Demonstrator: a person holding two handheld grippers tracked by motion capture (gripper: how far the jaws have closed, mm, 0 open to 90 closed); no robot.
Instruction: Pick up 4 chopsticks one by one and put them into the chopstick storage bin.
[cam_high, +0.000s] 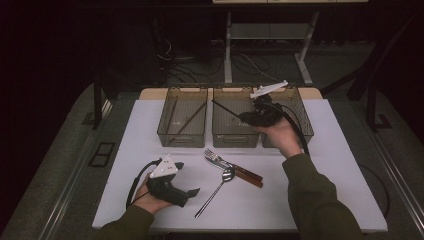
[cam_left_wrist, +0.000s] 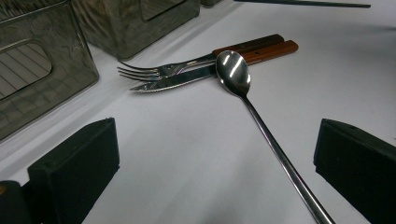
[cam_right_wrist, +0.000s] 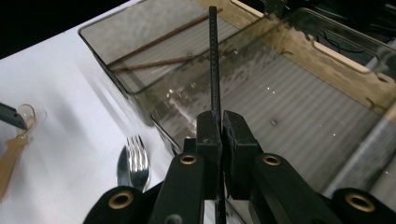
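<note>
Taking the middle bin as landmark: nearer and left of it, the left tongs rest open on the table. In front lie a spoon, fork and knife, not yet sorted. Above the bin, the right tongs clamp a black chopstick, apparently about to drop it in.

The left claw hangs low over the white counter, its 2 black jaws wide apart. A long spoon lies between them, its bowl touching a fork and a knife. 2 clear bins stand behind.
</note>
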